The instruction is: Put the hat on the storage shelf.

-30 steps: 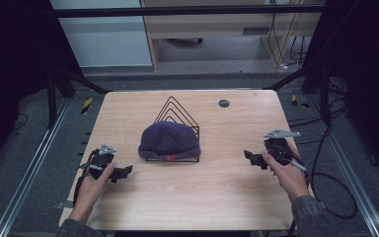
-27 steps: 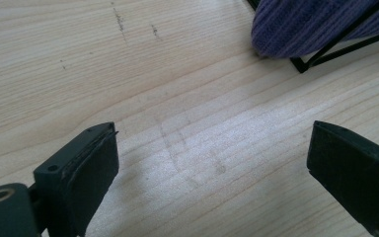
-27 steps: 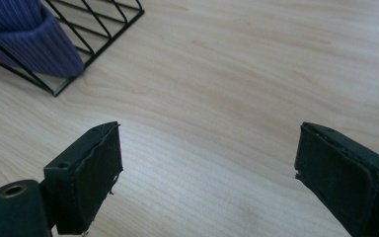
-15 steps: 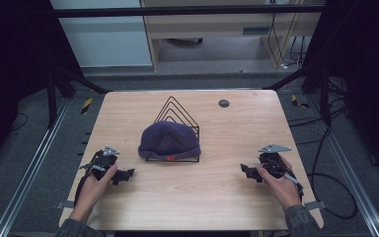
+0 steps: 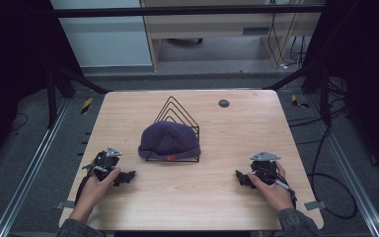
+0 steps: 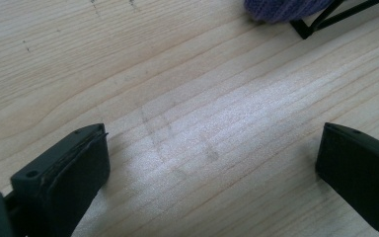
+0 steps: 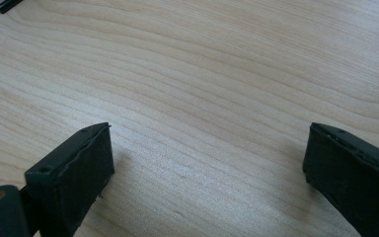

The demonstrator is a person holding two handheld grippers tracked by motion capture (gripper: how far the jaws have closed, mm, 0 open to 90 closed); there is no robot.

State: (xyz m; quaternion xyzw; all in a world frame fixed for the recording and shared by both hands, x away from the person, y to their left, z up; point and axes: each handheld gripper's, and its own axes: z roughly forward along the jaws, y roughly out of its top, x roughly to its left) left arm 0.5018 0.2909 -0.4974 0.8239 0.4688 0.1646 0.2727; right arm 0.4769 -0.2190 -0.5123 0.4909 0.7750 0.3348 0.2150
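A wooden desk (image 5: 212, 197) seen from above; a purple cap (image 5: 169, 139) lies at its middle, draped over a black wire rack (image 5: 177, 114); the left gripper (image 5: 126, 177) rests near the desk's front left, the right gripper (image 5: 240, 177) near its front right, both well apart from the cap; each has its jaws spread, having just widened, pinching nothing; this looks like a resting stage with no grasp begun; a next move would need a reach toward the cap.
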